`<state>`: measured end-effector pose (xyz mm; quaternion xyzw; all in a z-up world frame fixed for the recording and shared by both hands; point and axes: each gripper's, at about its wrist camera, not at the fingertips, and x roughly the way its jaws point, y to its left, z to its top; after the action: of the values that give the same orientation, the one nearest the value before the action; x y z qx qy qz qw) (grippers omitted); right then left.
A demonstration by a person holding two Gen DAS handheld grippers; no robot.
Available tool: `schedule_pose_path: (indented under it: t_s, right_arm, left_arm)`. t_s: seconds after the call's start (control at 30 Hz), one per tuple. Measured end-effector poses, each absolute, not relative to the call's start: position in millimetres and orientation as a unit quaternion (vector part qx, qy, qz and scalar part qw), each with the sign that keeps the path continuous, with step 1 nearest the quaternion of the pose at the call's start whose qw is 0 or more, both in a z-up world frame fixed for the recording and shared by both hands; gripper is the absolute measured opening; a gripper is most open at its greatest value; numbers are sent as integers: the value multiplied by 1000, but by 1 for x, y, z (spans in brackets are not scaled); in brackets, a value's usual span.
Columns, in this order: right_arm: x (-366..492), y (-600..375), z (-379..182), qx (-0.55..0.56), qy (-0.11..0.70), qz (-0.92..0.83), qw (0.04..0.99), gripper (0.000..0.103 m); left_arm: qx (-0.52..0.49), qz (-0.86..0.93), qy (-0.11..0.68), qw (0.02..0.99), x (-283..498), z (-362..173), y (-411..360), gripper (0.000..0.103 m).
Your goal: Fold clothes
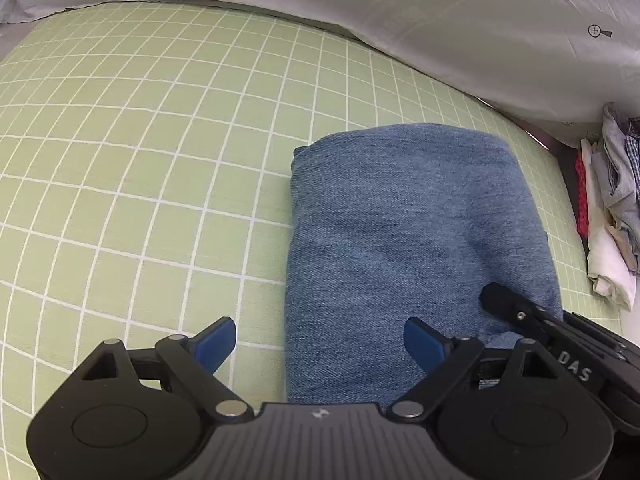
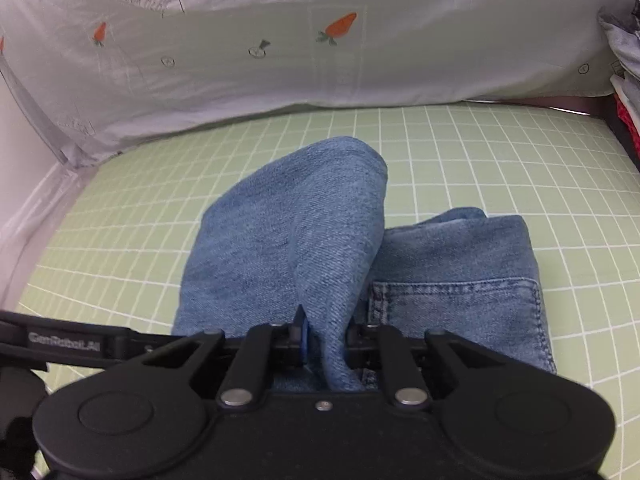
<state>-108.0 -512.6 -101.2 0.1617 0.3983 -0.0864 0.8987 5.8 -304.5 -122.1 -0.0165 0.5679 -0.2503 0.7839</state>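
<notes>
The left gripper (image 1: pixel 320 344) hangs over the bed with its blue-padded fingers (image 1: pixel 216 342) spread wide and nothing between them that they press on. Its left finger is over the pale green sheet with a white grid (image 1: pixel 140 160); its right finger is over the folded blue denim jeans (image 1: pixel 412 232), whose long left edge runs up between the two pads. The jeans lie flat on the sheet, reaching away ahead of the fingertips. Beyond them a white quilt printed with orange carrots (image 1: pixel 480 32) borders the sheet, and far to the right of the fingers a heap of mixed clothes (image 1: pixel 612 208) sits at the bed's edge.

The right gripper (image 2: pixel 324 336) is pinched on a fold of the same denim — the cloth rises from between its fingers as a tilted, tent-like flap (image 2: pixel 296 232). To the right of that flap the rest of the jeans lies flat, with a stitched back pocket (image 2: pixel 456 308) just beside the right finger.
</notes>
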Motion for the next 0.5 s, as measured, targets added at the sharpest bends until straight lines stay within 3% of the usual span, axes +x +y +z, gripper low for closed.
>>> schedule_pose_path:
  t_s: [0.17,0.27,0.3,0.37,0.43,0.5]
  right_arm:
    - [-142,-538,-45,212,322,-95,918,13]
    - [-157,-567,-45,194,322,-142,915,17]
    - [-156,-575,-56,178,349,-146,908,35]
    - [-151,-595,-96,171,430,-193,865,60]
    - [-156,-605,-112,199,449,-196,849,59]
    - [-159,-609,-121,236,441,-186,845,80]
  left_arm:
    - [-24,-280,543,792,-2,-103,-313,91]
    - [-19,-295,535,791,-6,-101,-324,93]
    - [-17,-301,532,791,-7,-101,-328,94]
    - [-4,-306,543,782,-8,-109,-338,94]
    - [11,-311,553,773,-8,-118,-348,94]
    - [20,-314,559,767,-9,-124,-353,94]
